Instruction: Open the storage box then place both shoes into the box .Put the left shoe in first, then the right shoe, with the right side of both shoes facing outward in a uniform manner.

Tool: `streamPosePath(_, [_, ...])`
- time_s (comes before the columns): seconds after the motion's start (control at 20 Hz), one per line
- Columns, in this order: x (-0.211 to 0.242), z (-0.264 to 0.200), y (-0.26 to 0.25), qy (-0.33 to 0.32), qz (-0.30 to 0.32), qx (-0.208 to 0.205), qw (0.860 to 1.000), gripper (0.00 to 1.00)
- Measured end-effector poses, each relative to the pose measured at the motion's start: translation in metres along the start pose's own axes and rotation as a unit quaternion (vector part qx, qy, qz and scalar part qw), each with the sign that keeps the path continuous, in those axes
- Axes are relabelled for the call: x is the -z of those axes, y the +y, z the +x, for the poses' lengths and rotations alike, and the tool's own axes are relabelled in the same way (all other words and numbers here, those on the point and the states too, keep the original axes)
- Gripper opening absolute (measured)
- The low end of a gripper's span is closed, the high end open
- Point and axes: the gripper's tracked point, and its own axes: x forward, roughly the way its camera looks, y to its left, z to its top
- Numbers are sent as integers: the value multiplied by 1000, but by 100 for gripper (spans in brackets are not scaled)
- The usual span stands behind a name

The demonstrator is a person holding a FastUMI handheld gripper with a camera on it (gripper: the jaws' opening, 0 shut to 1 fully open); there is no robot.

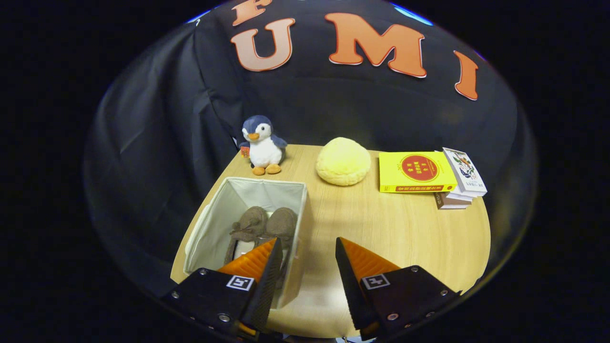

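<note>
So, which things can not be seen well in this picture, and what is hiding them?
- Gripper view: the heels of the two shoes in the storage box are hidden by one finger of the open gripper.
- Which side of the shoes faces outward: cannot tell, seen from above.
- Lower books under the yellow book and the white book: only edges show.
- Tag on the penguin toy: too small.

Camera above tongs (pixel 305 247), facing table (pixel 405 228)

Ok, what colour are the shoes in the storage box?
Brown, both shoes, lying inside the open storage box; gripper view. The gripper is open.
</note>
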Motion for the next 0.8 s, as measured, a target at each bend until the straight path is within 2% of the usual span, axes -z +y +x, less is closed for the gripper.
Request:
streamPosePath(0.25, [-32,-34,-72,-99,36,6,994,73])
streamPosePath(0.5, [-59,-72,-145,-185,38,36,981,76])
streamPosePath(0.8, [-100,-133,-194,-303,20,63,951,83])
